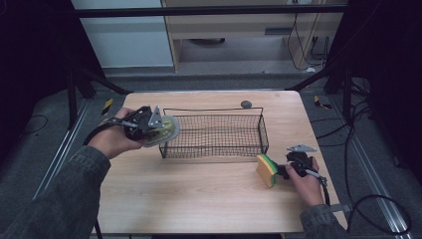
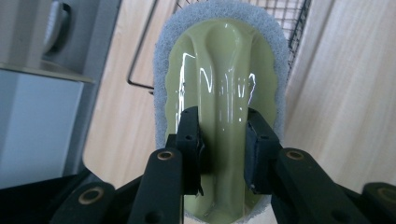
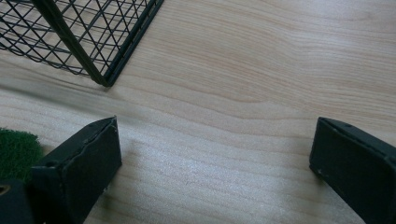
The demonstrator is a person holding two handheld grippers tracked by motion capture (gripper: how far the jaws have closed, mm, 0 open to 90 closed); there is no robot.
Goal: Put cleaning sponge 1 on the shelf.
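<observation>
My left gripper (image 1: 158,129) is shut on the raised handle of a pale green scrubber (image 1: 171,128) with a grey pad, held at the left end of a black wire basket (image 1: 214,149). In the left gripper view both jaws of the left gripper (image 2: 223,149) pinch the glossy green handle of the scrubber (image 2: 219,70), and the basket (image 2: 299,28) lies beyond it. A yellow sponge with a green top (image 1: 267,170) stands on the table just left of my right gripper (image 1: 280,171). The right gripper (image 3: 215,158) is open over bare wood, with the sponge's green face (image 3: 16,151) outside its left jaw.
The wooden table (image 1: 199,199) carries the basket in its middle; a basket corner (image 3: 70,42) lies ahead of the right gripper. A small dark round object (image 1: 246,104) sits at the table's far edge. Dark stands, cables and floor surround the table.
</observation>
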